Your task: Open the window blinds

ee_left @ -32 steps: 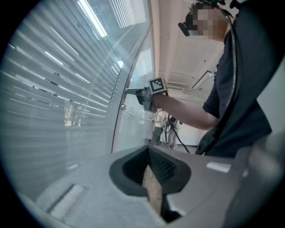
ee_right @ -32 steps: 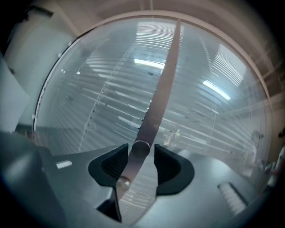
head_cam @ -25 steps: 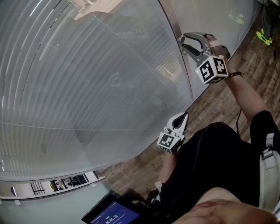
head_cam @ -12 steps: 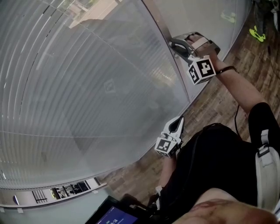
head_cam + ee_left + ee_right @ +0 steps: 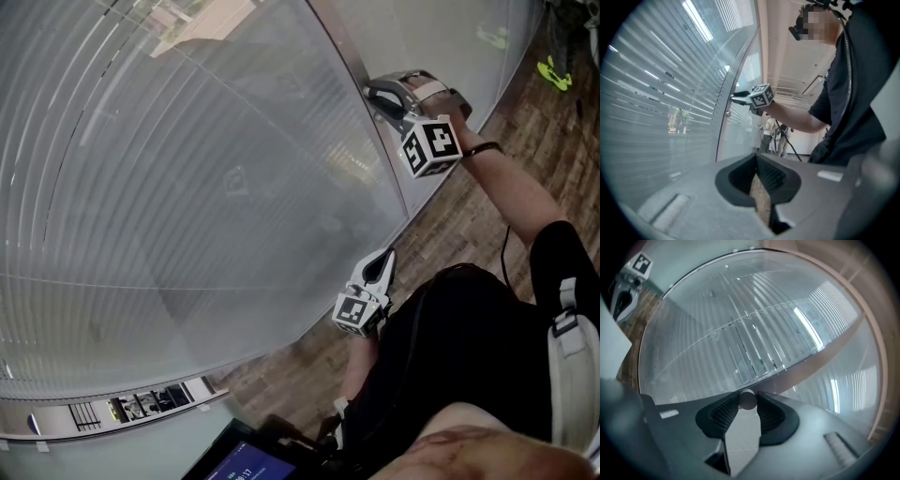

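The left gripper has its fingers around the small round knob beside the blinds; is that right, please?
Not quite: it is the right gripper whose fingers, which have just been closing, sit around the knob, as the right gripper view shows.

**Head view.** The right gripper [image 5: 373,94], whose jaws have just been closing round the knob [image 5: 747,399], is covering that knob completely. Only the right gripper view is showing the knob, and there the jaws are hiding its stem and mounting. The blinds [image 5: 187,187] are running off the top and left edges. The bottom edge is cutting the screen [image 5: 248,462], and its print is too small to read. The green object [image 5: 553,71] on the floor is too small to identify.

**Left gripper view.** The background figures [image 5: 772,136] are too small to tell apart.
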Motion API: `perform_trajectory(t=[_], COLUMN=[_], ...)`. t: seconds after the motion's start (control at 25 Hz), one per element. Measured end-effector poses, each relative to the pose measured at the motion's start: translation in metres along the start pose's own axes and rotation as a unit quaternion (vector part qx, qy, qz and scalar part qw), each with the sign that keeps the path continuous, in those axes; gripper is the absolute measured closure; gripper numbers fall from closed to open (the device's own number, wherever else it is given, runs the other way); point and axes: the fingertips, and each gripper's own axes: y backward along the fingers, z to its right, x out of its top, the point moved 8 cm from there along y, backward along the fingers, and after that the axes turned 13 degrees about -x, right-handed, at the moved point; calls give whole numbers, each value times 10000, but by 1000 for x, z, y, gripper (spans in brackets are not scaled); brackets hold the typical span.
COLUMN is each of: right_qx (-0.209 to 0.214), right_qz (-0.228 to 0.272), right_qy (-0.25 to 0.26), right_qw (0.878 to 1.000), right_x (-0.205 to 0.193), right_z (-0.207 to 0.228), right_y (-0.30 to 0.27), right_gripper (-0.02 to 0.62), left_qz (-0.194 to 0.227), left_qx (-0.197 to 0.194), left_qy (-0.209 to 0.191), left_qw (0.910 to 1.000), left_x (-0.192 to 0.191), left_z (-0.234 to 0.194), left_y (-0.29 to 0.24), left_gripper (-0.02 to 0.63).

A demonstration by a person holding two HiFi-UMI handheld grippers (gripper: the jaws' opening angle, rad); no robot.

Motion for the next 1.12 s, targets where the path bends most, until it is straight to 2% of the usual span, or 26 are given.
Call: perform_trajectory(t=[0.12,0.2,0.36,0.52,0.6,0.76,0.8,0.88,0.96,1.12], right_qx=[75,164,276,373,442,658,672,680,672,661], right_qz=[-148,-268,-494,-563,-600,-661,-683,-716,-720,-702], right_qy=[-807,-1386,-2737,-3682,-4164,-5373,-5568,-5812,-5891,-5882], right_qw=[9966,9899,9601,9273,9061,8382,8251,8078,8021,8029], right_x=[1,-2,-8,-15,-19,-31,-32,-33,-34,-35], right_z=[7,10,17,18,17,17,17,18,18,16], right_y=[0,1,-1,-4,-6,-10,-10,-9,-8,-7], right_gripper=[469,469,469,469,469,468,469,469,468,468], left_qz=[13,-35,-56,-26,-21,-46,-48,-43,-45,-50], left_qx=[4,-49,-98,-88,-89,-148,-168,-196,-207,-226], left_qy=[1,7,1,-18,-9,-15,-15,-3,11,18], left_qw=[10000,10000,9999,10000,10000,9999,9998,9998,9998,9997], left_x=[2,1,0,2,2,2,2,2,0,-1], left_z=[1,4,5,2,1,0,0,0,0,0], left_y=[1,-1,-4,-3,-4,-5,-6,-7,-8,-9], left_gripper=[607,607,607,607,607,607,607,607,607,607])
